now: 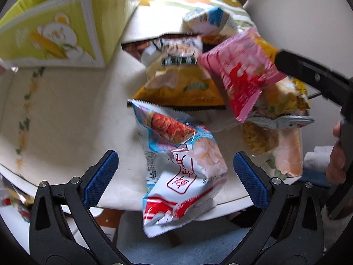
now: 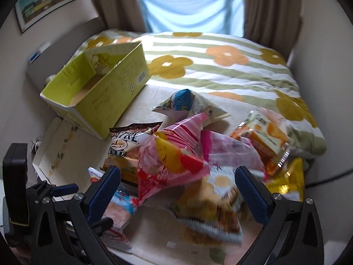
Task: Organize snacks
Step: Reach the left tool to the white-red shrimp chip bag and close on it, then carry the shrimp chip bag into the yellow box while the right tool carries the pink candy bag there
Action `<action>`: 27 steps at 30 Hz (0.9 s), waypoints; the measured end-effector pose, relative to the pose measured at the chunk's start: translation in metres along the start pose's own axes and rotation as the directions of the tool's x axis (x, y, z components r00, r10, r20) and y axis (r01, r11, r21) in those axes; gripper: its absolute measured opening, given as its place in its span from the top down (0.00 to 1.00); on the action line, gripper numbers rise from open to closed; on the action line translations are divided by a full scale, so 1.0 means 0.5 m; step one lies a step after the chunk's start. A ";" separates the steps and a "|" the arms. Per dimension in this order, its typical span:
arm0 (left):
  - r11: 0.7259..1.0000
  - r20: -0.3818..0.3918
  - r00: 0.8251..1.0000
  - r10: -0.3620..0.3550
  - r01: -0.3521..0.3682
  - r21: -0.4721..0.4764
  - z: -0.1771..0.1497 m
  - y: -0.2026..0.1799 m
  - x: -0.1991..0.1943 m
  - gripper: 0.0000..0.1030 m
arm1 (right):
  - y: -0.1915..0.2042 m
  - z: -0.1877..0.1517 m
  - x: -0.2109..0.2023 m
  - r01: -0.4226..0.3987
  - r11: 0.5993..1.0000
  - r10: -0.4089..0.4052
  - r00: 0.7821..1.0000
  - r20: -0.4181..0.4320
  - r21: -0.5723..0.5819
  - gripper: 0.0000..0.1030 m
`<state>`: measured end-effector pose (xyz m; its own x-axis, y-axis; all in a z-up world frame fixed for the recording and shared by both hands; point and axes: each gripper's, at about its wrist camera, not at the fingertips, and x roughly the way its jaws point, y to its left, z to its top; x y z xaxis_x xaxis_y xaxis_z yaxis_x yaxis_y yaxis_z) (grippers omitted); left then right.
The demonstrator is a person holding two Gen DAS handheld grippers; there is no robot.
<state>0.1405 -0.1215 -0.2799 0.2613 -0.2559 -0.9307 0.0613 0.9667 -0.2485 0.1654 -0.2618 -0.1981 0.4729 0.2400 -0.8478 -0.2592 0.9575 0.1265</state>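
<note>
The flowered bed (image 2: 220, 66) lies beyond my bench (image 1: 66, 121), where the open green box (image 2: 99, 92) stands left of the snack heap. My left gripper (image 1: 176, 176) spreads its jaws wide around a shrimp-cracker bag (image 1: 176, 165), not pinching it. My right gripper (image 2: 178, 190) gapes equally wide, empty, over a pink packet (image 2: 172, 163).

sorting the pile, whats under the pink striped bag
The pink striped bag lies across a brown chip bag and a pale bag printed with eggs. Whatever lies beneath its middle is covered.
</note>
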 end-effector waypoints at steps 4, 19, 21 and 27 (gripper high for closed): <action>0.999 -0.027 1.000 -0.015 0.014 -0.041 -0.007 0.004 0.035 0.00 | 0.004 0.012 0.045 -0.031 0.998 0.029 0.999 -0.037 -0.062 0.00; 0.991 -0.035 0.998 -0.052 0.047 -0.122 -0.014 0.035 0.054 0.34 | -0.005 0.024 0.147 -0.128 0.983 0.110 0.985 -0.130 -0.133 0.00; 0.990 -0.033 0.998 -0.058 0.053 -0.128 -0.013 0.038 0.051 0.40 | 0.001 0.026 0.152 -0.134 0.981 0.115 0.984 -0.135 -0.143 0.00; 0.992 -0.029 0.999 -0.030 0.027 -0.120 -0.029 0.037 0.035 0.42 | 0.001 0.032 0.167 -0.175 0.976 0.155 0.977 -0.149 -0.130 0.14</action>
<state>0.1322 -0.1083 -0.3046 0.2315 -0.2851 -0.9301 -0.0480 0.9516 -0.3036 0.2182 -0.2387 -0.2608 0.2965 0.3594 -0.8848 -0.4452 0.8717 0.2048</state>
